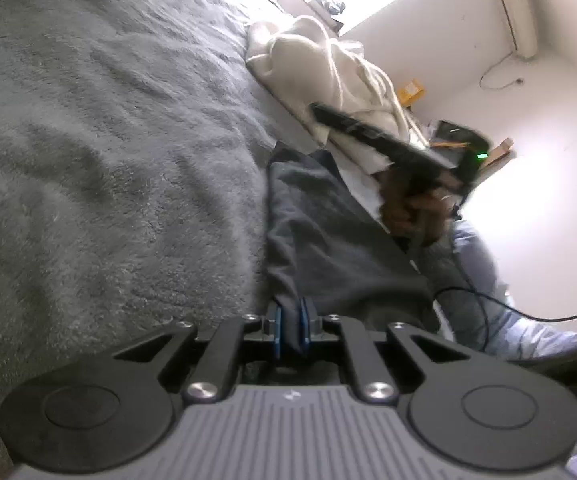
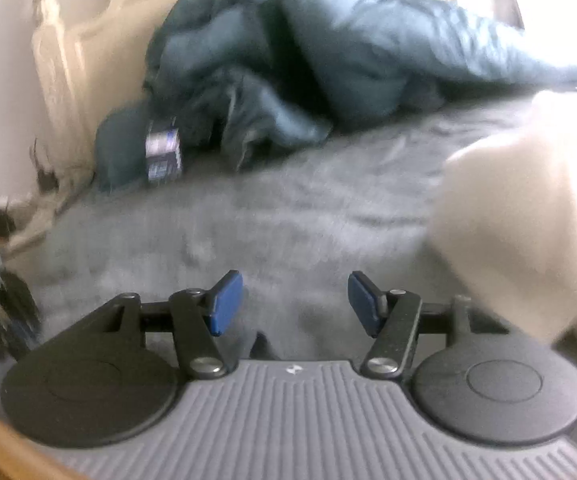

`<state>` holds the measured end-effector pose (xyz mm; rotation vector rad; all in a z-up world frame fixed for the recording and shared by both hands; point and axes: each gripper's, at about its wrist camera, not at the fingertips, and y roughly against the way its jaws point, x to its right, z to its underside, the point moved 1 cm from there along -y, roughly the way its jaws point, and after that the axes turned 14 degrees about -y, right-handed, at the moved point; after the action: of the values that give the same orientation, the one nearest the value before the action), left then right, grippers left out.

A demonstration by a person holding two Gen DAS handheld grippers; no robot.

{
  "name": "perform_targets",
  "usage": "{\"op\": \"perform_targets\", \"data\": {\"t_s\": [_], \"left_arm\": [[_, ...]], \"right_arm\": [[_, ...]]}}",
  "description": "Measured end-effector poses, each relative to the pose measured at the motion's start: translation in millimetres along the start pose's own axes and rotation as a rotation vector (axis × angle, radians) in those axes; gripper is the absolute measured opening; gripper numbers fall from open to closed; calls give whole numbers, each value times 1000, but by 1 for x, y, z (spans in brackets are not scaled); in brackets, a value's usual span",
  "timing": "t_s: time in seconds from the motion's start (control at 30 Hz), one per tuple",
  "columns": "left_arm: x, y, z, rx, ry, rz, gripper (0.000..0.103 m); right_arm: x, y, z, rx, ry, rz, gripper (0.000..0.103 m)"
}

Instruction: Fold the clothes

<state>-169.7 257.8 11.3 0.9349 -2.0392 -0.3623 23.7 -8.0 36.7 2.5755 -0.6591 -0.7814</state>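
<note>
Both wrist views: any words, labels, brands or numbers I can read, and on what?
No text reads.
Blue-and-white tag on the teal garment: print too blurred.
Small pale emblem on the left gripper's body: a mark, not letters.
Same emblem on the right gripper's body: likewise.

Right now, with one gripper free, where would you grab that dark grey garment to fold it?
Probably its far end, coming from the open bed side. The dark grey garment stretches away lengthwise from the left gripper, which pinches its near edge; the right gripper is open.
</note>
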Motion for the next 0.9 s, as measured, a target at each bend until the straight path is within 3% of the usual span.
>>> {"op": "perform_targets", "data": {"t_s": [0.1, 0.23, 0.3, 0.37, 0.43, 0.53, 0.6, 0.73, 0.9], "left_arm": [[-3, 2, 0, -9, 36, -18, 22], [7, 28, -1, 86, 32, -102, 39], [24, 41, -1, 115, -26, -174, 45], [42, 46, 5, 111, -82, -205, 48], [52, 37, 18, 54, -102, -247, 47], [53, 20, 44, -32, -112, -335, 33], [47, 27, 56, -22, -69, -338, 29], [42, 47, 76, 7, 35, -363, 29], [77, 66, 74, 41, -51, -463, 29]], "right_arm": [[-22, 20, 5, -26, 83, -14, 60], [-56, 29, 36, -122, 237, -60, 67], [-62, 17, 55, -175, 309, 3, 67], [-56, 8, 71, -172, 351, 69, 71], [-47, 4, 76, -153, 324, 114, 77], [-33, 7, 72, -102, 252, 196, 81], [-28, 6, 72, -105, 227, 191, 82], [-38, 2, 77, -79, 294, 238, 85], [-45, 21, 70, -9, 309, 273, 82]]}}
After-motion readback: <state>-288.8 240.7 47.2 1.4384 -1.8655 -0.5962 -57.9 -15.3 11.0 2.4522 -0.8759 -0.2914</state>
